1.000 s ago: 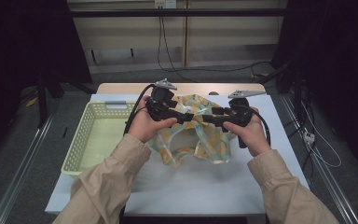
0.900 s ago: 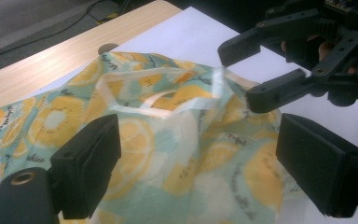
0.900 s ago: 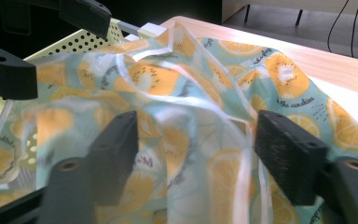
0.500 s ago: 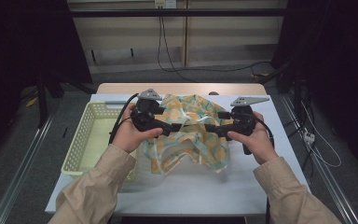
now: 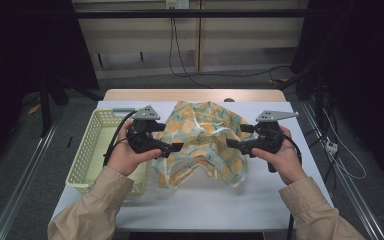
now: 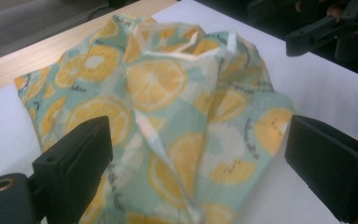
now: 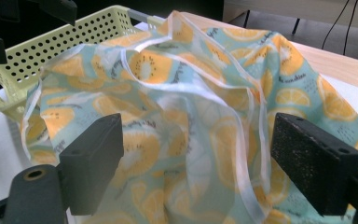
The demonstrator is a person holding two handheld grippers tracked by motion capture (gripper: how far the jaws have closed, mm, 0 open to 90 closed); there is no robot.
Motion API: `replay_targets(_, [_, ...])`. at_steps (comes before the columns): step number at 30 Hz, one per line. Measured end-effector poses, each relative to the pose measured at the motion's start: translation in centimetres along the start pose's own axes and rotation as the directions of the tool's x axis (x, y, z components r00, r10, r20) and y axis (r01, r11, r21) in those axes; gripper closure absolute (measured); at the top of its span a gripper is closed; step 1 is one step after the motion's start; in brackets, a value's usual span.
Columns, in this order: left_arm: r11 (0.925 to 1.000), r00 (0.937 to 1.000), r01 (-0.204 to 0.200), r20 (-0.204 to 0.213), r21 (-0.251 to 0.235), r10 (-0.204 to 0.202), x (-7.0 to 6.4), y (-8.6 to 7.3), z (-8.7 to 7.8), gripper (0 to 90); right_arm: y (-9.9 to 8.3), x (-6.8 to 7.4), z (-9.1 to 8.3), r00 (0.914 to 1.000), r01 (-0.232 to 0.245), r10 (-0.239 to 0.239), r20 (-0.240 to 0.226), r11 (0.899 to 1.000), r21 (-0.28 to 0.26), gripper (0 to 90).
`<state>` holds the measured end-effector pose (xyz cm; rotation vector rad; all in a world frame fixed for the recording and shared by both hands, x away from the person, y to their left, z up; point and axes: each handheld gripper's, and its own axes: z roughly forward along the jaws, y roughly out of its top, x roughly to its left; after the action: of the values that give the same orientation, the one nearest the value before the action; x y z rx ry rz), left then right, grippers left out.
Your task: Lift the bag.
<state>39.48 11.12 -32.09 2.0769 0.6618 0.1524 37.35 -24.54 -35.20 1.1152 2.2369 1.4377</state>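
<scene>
On white table [image 5: 205, 200] lies thin, soft lemon-print cloth [image 5: 200, 145], light and slippery; your left gripper [image 5: 172, 148] and right gripper [image 5: 232, 144] are both wide apart; pinch its white hem [image 7: 249, 140].

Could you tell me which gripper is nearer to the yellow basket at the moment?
Left. The left gripper is held just beside the yellow basket, at the cloth's near edge; the right gripper is across the cloth, farther away.

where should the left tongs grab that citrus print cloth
Take the raised fold near the cloth's left edge, coming in level from the basket side. The cloth lies crumpled with ridges standing off the table, so the open left tongs can close across one.
</scene>
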Motion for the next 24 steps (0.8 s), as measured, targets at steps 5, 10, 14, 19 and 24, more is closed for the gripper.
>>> replay_targets(5, [1.0,0.9999,0.007,-0.008,-0.004,-0.008,0.2,-1.3,-0.7,7.2,-0.7,0.0,-0.5,0.9999,0.01,-0.01,0.008,1.0,-0.001,17.2])
replay_targets(10, [0.9996,0.9999,0.007,-0.009,-0.028,-0.007,0.1,-2.4,-1.8,7.1,-1.6,0.5,-1.0,0.9994,0.032,-0.032,0.013,0.999,0.002,17.0])
replay_targets(14, [0.9995,0.9999,0.009,-0.011,-0.031,-0.009,0.1,-3.2,-2.3,7.0,-2.6,0.5,-1.5,0.9997,0.022,-0.022,0.01,1.0,-0.006,17.0])
replay_targets(19, [0.9993,0.9999,0.011,-0.011,-0.036,-0.011,-0.2,-4.1,-2.9,7.0,-3.5,0.7,-2.2,0.9994,0.026,-0.026,0.023,1.0,-0.009,16.8])
replay_targets(24, [0.9989,0.9999,0.01,-0.008,-0.045,-0.01,-0.3,-4.8,-3.4,7.0,-4.3,0.8,-2.7,0.9989,0.031,-0.03,0.034,1.0,-0.005,16.8])
